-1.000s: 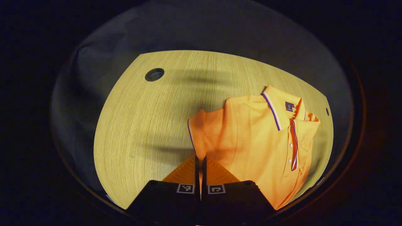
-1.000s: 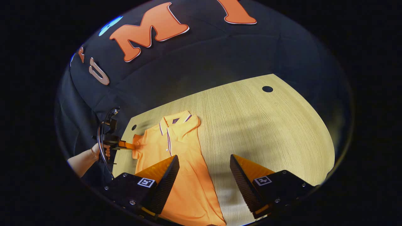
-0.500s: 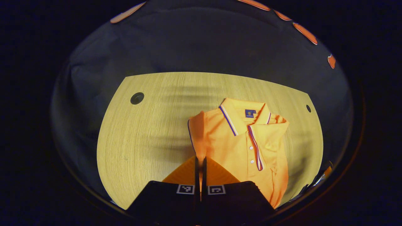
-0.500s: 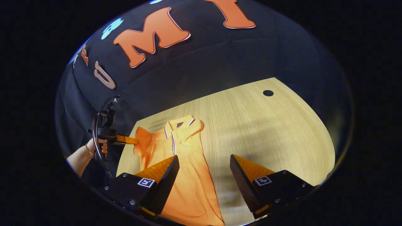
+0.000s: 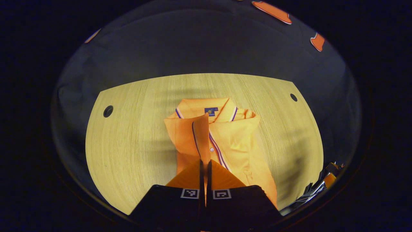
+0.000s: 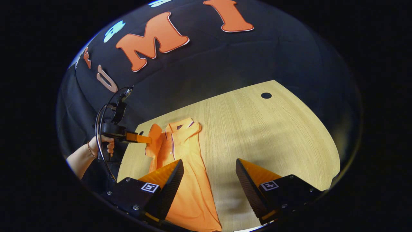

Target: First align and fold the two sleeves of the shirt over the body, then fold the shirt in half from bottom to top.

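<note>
Left gripper view: the orange polo shirt (image 5: 225, 141) lies on the wooden table (image 5: 128, 138) with its collar (image 5: 206, 109) toward the far edge, its long axis running from the camera toward the booth wall. The left gripper (image 5: 205, 167) is clamped tight on the edge of one sleeve (image 5: 199, 135), which stands lifted over the placket. The shirt's lower part is hidden behind the gripper body, and a bit of the other tool at the lower right is too cut off to make out. Right gripper view: the right gripper (image 6: 209, 180) hovers with its fingers spread wide and empty above the shirt's hem end. The polo stretches away, collar far; its hem is cut off below. A hand (image 6: 103, 146) holds the left gripper at the raised sleeve.
</note>
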{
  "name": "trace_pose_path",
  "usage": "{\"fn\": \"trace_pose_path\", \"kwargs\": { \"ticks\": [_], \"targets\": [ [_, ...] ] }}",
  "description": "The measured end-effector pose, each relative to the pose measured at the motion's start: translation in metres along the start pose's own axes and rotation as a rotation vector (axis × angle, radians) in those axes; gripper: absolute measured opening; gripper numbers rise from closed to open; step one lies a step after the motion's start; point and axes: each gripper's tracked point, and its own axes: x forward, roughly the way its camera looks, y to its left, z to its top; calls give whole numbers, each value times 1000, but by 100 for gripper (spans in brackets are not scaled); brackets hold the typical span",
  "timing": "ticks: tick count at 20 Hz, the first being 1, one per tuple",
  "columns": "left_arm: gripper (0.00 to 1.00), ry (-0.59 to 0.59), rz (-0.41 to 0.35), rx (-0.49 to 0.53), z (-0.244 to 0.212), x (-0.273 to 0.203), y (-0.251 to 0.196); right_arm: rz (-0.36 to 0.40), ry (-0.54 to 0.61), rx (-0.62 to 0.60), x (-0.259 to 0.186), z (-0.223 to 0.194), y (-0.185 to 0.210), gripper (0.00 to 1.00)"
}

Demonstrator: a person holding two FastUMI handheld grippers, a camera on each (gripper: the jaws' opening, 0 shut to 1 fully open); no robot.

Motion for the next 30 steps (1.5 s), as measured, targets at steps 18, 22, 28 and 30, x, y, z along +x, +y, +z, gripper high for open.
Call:
{"fn": "trace_pose_path", "kwargs": {
  "ticks": [18,22,28,30],
  "targets": [
    [99,-65,-116,-120,-30,-53,-23,-46,54,-110,-8,-21,-4,98],
    [99,-98,-113,-119,-66,-101,3,-45,121,-173,-13,-48,12,99],
    [99,-126,-99,-128,-135,-140,27,-40,194,-224,-31,-88,34,99],
    [99,-117,-125,-144,-162,-147,23,-42,206,-226,-36,-100,40,99]
  ]
}}
